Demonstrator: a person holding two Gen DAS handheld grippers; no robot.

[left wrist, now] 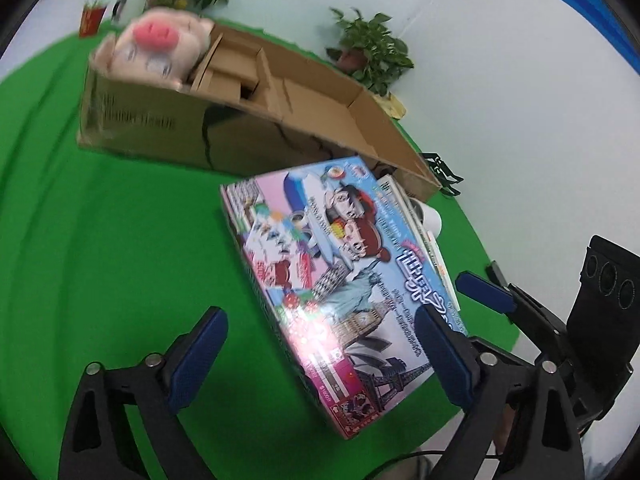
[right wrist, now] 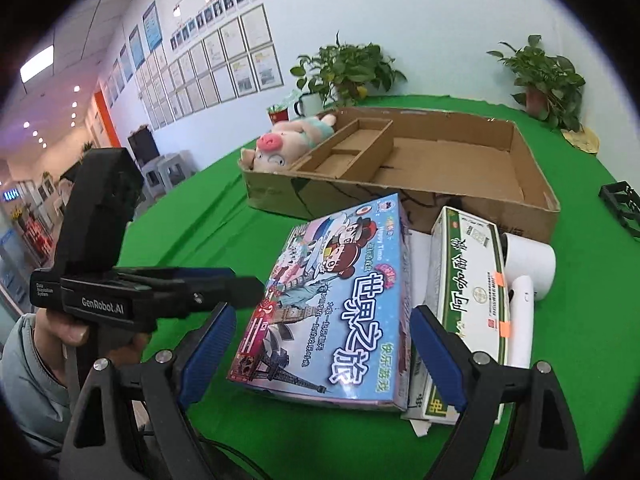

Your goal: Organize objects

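I am holding both grippers spread and empty, the left gripper (left wrist: 320, 356) and right gripper (right wrist: 322, 354) framing the board game box (right wrist: 336, 300) at twelve o'clock; it looks stiff, light, glossy-slippery, so I am aiming for its long edges.

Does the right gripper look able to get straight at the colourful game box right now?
Probably yes: the right gripper is open, the game box lies right ahead and nothing stands between them.

Green-covered bench (right wrist: 192, 232) bearing an open cardboard box (right wrist: 400, 196), a colourful game box (right wrist: 332, 304), a white-and-green carton (right wrist: 468, 280) just beside it, a white dryer (right wrist: 528, 276), two potted plants (right wrist: 348, 72) at the far edge.
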